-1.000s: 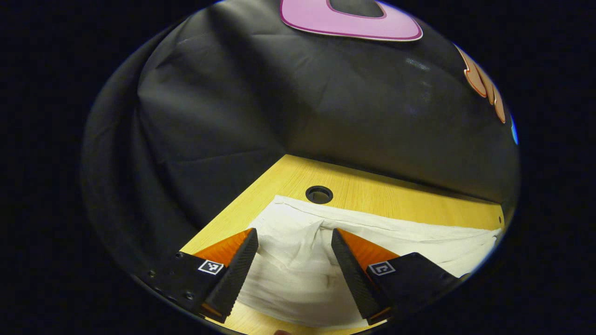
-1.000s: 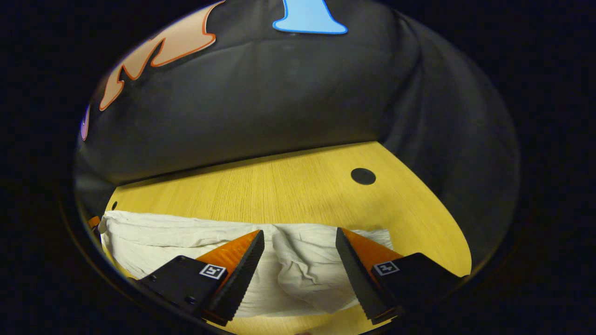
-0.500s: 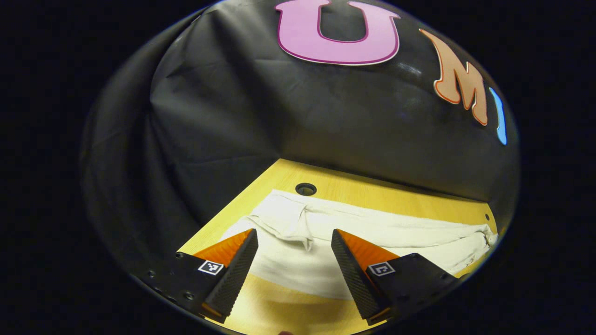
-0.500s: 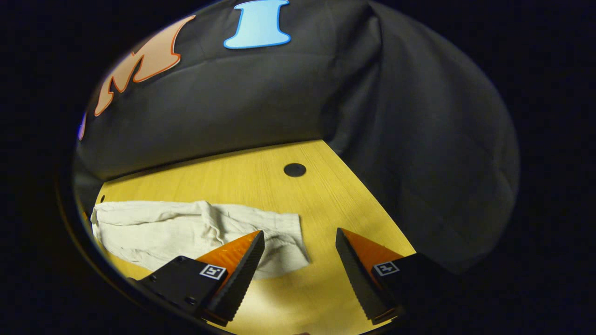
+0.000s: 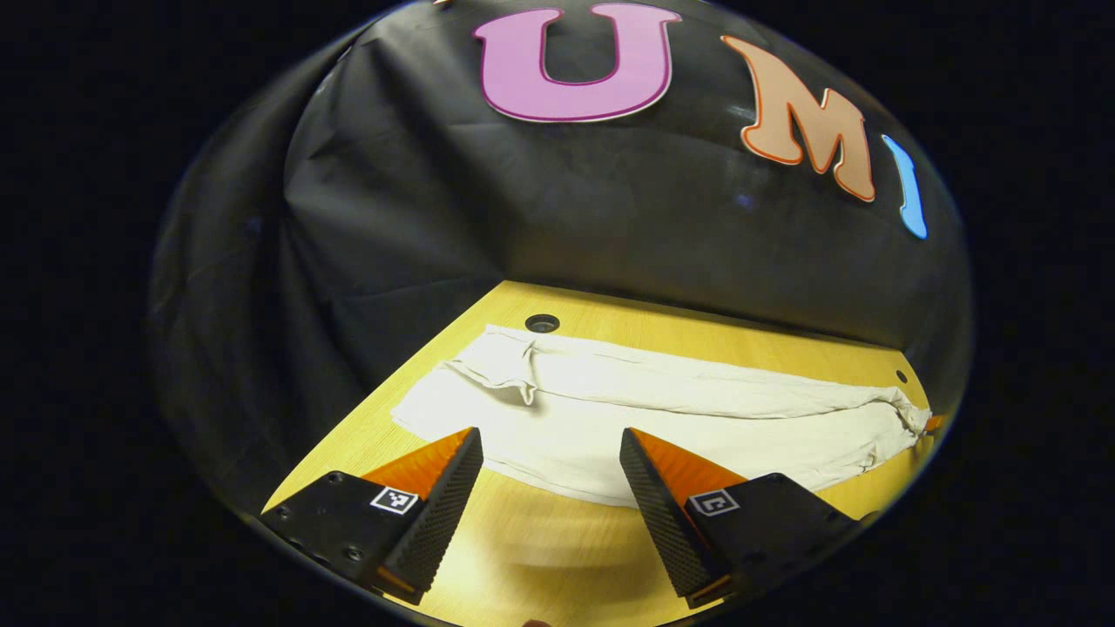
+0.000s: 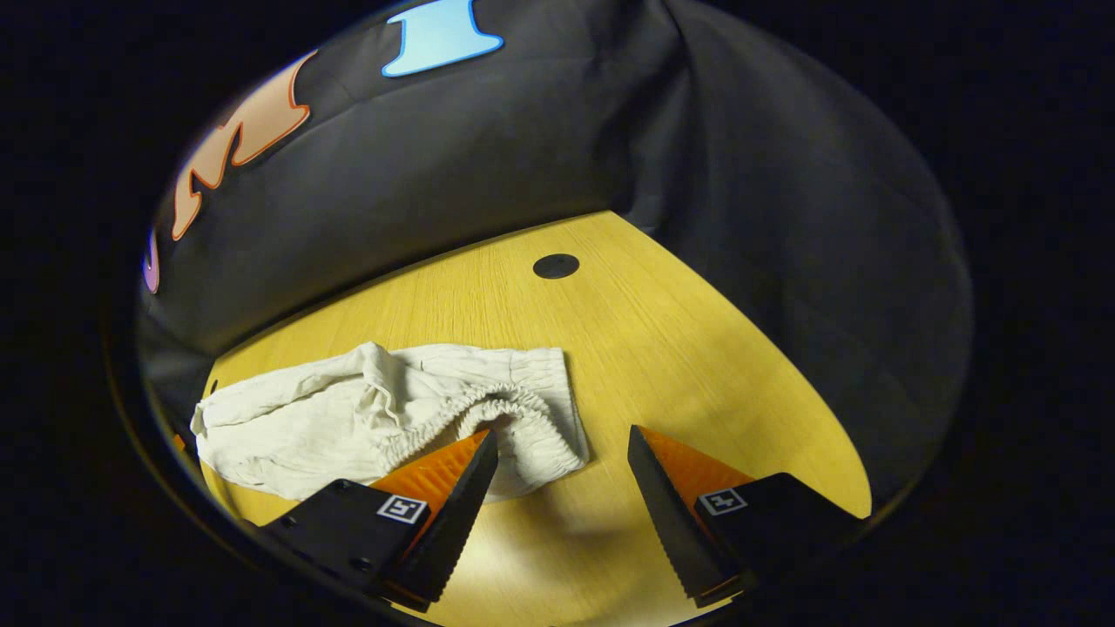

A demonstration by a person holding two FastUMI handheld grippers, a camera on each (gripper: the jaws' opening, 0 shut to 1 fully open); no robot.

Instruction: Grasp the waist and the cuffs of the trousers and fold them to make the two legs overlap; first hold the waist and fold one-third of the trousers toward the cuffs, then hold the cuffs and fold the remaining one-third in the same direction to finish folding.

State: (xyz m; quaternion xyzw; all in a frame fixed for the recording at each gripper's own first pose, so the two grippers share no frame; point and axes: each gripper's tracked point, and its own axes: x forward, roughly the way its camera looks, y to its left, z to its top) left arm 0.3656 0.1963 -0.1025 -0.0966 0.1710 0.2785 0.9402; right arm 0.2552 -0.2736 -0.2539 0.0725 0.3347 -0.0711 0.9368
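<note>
The pale trousers [image 5: 662, 409] lie stretched lengthwise across the wooden counter [image 5: 540, 549], their legs laid together, one end near a dark round hole [image 5: 542, 323] in the counter's top. From the right gripper view the gathered elastic waist [image 6: 496, 409] sits rumpled just ahead of the right tongs [image 6: 557, 488], which hang released above the bare wood with nothing between their fingers. The left tongs [image 5: 549, 488] are likewise spread apart and empty, hovering near the cloth's front edge.
</note>
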